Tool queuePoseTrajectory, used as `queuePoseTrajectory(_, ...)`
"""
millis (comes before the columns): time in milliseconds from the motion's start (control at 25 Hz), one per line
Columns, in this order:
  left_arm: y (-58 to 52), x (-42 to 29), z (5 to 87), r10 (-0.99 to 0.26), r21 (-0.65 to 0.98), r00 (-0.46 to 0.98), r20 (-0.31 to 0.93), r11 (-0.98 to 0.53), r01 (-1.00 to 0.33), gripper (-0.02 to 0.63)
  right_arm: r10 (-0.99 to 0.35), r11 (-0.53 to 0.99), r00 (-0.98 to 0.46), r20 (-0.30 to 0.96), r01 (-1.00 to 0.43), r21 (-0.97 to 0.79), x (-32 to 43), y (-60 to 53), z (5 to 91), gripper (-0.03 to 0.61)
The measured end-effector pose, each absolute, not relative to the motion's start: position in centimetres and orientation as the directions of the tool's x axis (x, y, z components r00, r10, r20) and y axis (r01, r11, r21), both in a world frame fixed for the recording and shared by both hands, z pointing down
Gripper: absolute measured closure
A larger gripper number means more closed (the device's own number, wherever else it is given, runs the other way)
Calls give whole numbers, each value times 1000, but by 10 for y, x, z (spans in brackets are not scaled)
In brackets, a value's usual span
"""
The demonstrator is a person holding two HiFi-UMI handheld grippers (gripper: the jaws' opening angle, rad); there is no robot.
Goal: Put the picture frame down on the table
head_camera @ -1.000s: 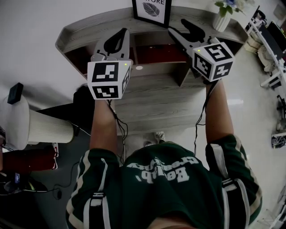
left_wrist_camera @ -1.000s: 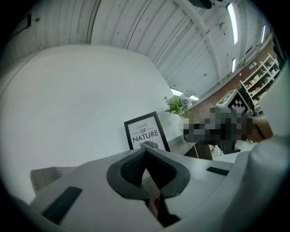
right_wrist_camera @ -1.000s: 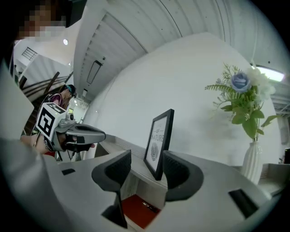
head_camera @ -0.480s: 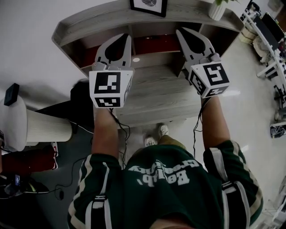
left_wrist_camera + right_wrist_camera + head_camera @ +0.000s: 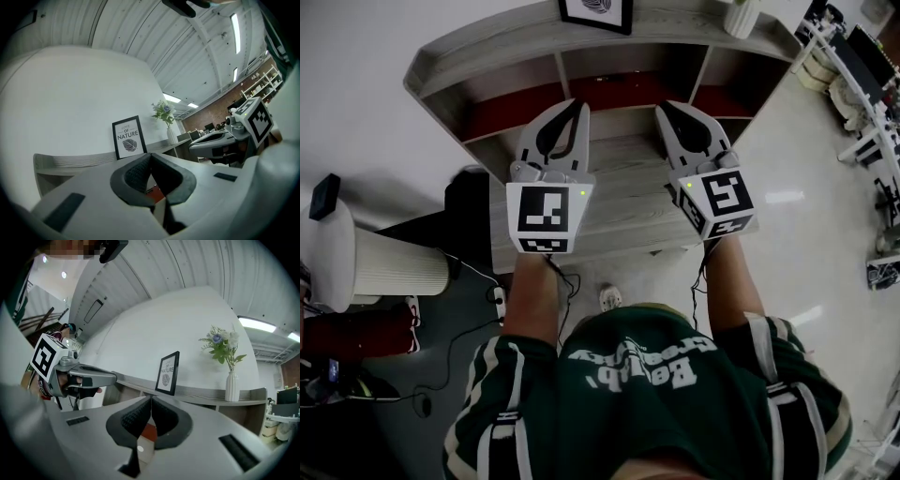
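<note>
Picture frame (image 5: 596,13): upright on top shelf (image 5: 478,52), by the wall, 12 o'clock from the person.
Left gripper (image 5: 578,105): jaws closed, empty, 11 o'clock, short of frame.
Right gripper (image 5: 662,109): jaws closed, empty, 1 o'clock.
Vase (image 5: 741,17): 3 o'clock of frame.

**Cut Off, Covered, Too Small**

Loses the upper part of the picture frame (image 5: 595,13) and of the white vase (image 5: 741,17) past the head view's top edge. Covers part of the desk (image 5: 619,202) under the left claw (image 5: 578,105) and right claw (image 5: 662,108). Leaves the frame's upper line of print, in the right gripper view, too small to read.
</note>
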State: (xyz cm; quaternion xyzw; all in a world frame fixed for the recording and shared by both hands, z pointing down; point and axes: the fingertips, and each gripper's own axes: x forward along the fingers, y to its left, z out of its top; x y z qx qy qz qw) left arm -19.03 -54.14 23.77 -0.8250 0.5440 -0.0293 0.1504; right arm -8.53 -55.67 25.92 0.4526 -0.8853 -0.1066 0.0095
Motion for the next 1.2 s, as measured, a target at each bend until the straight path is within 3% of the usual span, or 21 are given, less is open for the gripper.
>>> queuePoseTrajectory(720,-427,-118,290,-945,-249,317,-77,-289,-924,595,-779,612,-625,-42,-774,165,-4,-455,314,541)
queuePoseTrajectory(1200,-358,-98,322,-960,-261,273,-68,-247,-933,595,-738,649,-671,-68,-734,198,-2,-388,345,541)
